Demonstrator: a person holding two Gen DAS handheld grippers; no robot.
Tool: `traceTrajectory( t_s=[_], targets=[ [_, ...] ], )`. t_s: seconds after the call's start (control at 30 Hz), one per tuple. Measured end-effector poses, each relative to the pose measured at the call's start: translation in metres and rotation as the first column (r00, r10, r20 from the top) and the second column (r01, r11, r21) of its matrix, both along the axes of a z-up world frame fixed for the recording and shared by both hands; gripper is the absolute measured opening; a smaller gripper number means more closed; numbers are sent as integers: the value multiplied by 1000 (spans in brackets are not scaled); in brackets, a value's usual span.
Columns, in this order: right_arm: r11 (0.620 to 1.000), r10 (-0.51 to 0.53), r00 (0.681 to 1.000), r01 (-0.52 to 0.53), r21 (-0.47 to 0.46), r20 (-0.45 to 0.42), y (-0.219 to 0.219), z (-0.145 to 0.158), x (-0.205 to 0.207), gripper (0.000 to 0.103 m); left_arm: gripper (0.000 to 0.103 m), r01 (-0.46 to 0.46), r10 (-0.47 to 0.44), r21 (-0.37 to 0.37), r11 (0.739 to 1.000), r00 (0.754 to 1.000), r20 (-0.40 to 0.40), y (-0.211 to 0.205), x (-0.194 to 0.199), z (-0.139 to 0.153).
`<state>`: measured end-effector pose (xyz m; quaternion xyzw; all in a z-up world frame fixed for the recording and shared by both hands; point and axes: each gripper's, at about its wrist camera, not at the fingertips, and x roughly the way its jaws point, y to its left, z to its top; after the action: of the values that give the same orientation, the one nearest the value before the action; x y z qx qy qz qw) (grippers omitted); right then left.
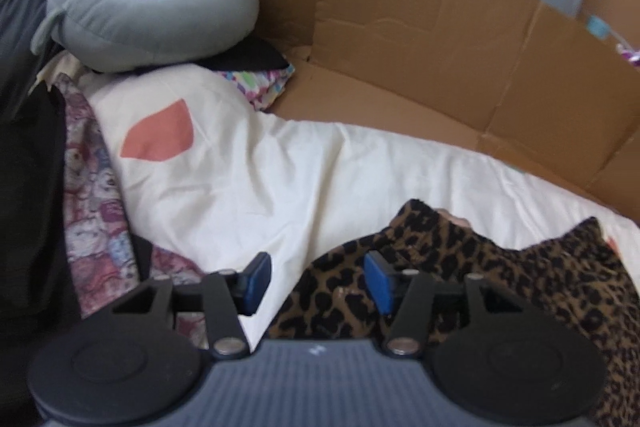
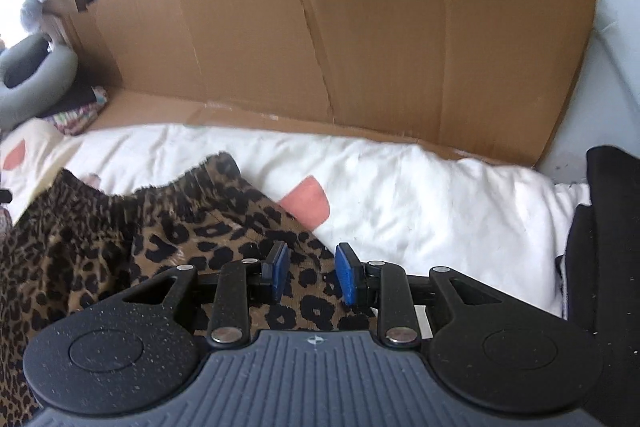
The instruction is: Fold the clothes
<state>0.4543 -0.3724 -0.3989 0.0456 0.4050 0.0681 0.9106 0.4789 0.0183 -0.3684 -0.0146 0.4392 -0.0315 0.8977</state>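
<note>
A leopard-print garment (image 1: 500,279) lies crumpled on a white bed cover (image 1: 248,179) with salmon patches. My left gripper (image 1: 318,283) is open, its blue pads apart, over the garment's left edge; the right pad is above the fabric, the left above the cover. The garment also shows in the right wrist view (image 2: 120,235), its elastic waistband toward the back. My right gripper (image 2: 312,273) is open, with the garment's right edge beneath and between its pads. Nothing is gripped.
A flattened cardboard sheet (image 1: 440,39) stands behind the bed, also in the right wrist view (image 2: 320,39). A grey curved pillow (image 1: 152,15) sits on folded clothes (image 1: 260,83) at the back left. A patterned quilt (image 1: 92,211) lies left. Dark cloth (image 2: 608,247) lies right.
</note>
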Motion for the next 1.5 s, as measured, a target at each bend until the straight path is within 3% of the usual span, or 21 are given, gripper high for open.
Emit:
traceTrajectory(
  t_s=[0.3,0.4,0.67,0.8,1.2,1.5],
  targets=[
    [998,7,1000,-6,65,-26,-2,16,-19,33,58,23,-23,-4,1000,999,25,30,-66,44],
    [996,1,999,2,89,-38,-2,19,-27,33,61,-11,11,-25,1000,1000,3,47,-88,53],
    [993,21,1000,-19,121,-8,1,50,-56,33,59,-76,77,17,997,996,-42,90,-140,67],
    [995,37,999,-36,93,-10,5,70,-73,33,59,-86,87,27,996,995,-53,101,-162,74],
    [991,83,997,-83,107,4,12,124,-123,33,59,-101,102,14,995,986,-128,105,-184,70],
    [988,106,994,-102,115,-31,37,121,-149,33,52,-86,83,-9,996,980,-181,125,-180,31]
  ],
)
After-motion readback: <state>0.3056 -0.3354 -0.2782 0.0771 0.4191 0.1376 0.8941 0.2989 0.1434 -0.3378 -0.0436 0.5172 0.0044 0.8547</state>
